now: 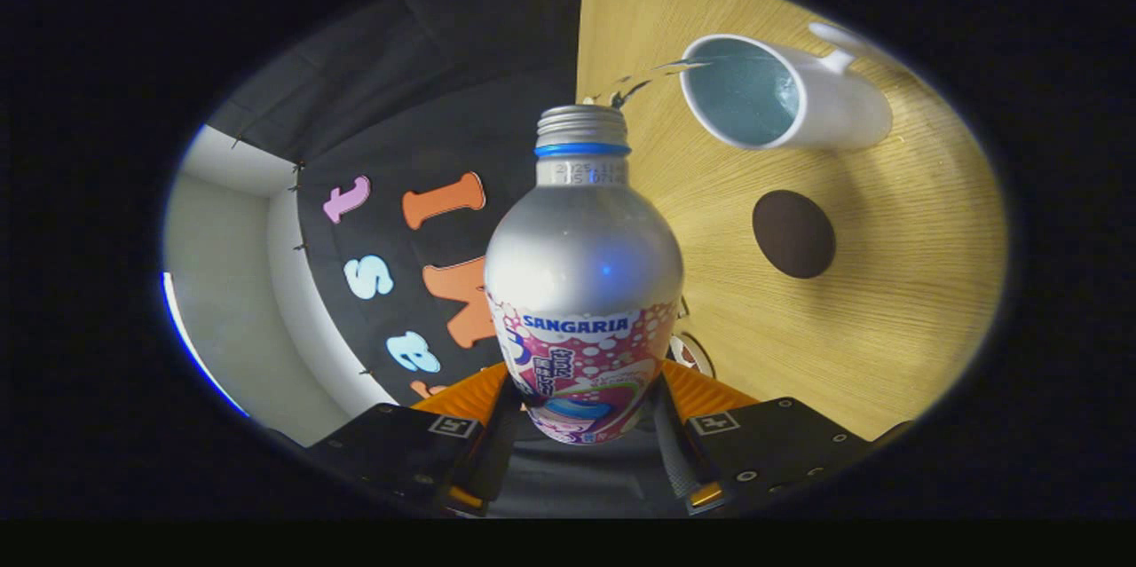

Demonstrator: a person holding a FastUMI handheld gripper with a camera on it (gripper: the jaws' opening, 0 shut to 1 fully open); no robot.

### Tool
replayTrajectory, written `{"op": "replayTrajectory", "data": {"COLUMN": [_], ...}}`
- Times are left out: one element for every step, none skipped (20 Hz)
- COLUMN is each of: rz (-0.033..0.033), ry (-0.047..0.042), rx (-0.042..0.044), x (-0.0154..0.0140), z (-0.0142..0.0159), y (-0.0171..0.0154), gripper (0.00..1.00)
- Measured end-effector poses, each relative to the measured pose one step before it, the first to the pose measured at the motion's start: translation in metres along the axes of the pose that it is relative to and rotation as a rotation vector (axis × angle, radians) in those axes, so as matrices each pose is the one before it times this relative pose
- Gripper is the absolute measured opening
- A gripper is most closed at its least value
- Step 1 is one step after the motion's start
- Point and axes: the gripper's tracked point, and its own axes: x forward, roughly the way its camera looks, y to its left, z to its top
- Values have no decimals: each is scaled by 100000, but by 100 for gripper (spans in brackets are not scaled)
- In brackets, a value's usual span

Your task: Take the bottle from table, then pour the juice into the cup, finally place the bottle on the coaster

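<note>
My gripper (586, 414) is shut on the lower, labelled part of a silver metal bottle (583, 248) with a pink label and a blue ring at its neck. The bottle is tipped over with the gripper, its uncapped mouth aimed toward the white mug (825, 110). A thin clear stream (658, 74) runs from the mouth to the mug's rim, and the mug's inside looks pale blue-grey. A round dark brown coaster (792, 233) lies on the wooden table (887, 310), beside the mug and off to one side of the bottle.
The booth's black cloth wall (417, 106) stands along the table's edge behind the bottle, with a white wall (222, 283) past it. A small round object (690, 352) peeks out by the bottle's base, too hidden to identify.
</note>
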Motion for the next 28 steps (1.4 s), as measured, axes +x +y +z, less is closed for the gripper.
{"op": "replayTrajectory", "data": {"rz": [-156, -55, -125, -198, -191, 40, -74, -469, -226, -204, -285, -440, -305, -153, -197, -281, -400, -254, -147, -64, -417, -362, -613, -755, -665, -240, 74, -11], "ry": [-327, -49, -113, 29, -10, 95, 41, -174, -330, 260, -221, 95, -28, -5, 85, -56, -3, -7, 226, -36, -126, -75, -354, -857, -21, -627, -238, -492], "rx": [694, 599, 334, 237, 225, 67, 204, 470, 750, 569, 357, 125, 179, 260, 165, 307, 572, 784, 731, 709, 558, 386, 508, 1048, 1340, 1415, 671, 137], "x": [6, -88, -87, -10, -39, -30, -3, 50, -45, -50, 16, 21, -3, -109, -19, 61, 34, 55, -18, -66, 78, 39, 47, 68, -16, -32, -98, 49], "z": [79, -51, -15, -161, 40, -26, 23, -42, 188, -190, 26, -223, -41, -44, -75, -90, 26, -23, 13, -58, 31, 63, 155, 248, 35, 157, 191, 20], "y": [60, 200, 44, 47, 31, 143, 30, 19, -44, 19, -42, -51, -82, 92, -30, 12, -94, -27, -22, 121, 38, -55, -24, -60, -26, 52, 119, 149], "gripper": [71, 71, 71, 71, 71, 71, 71, 71, 71, 71, 71, 71, 71, 71, 71, 71, 71, 71, 71, 71, 71, 71, 71, 71, 71, 71, 71, 71]}}
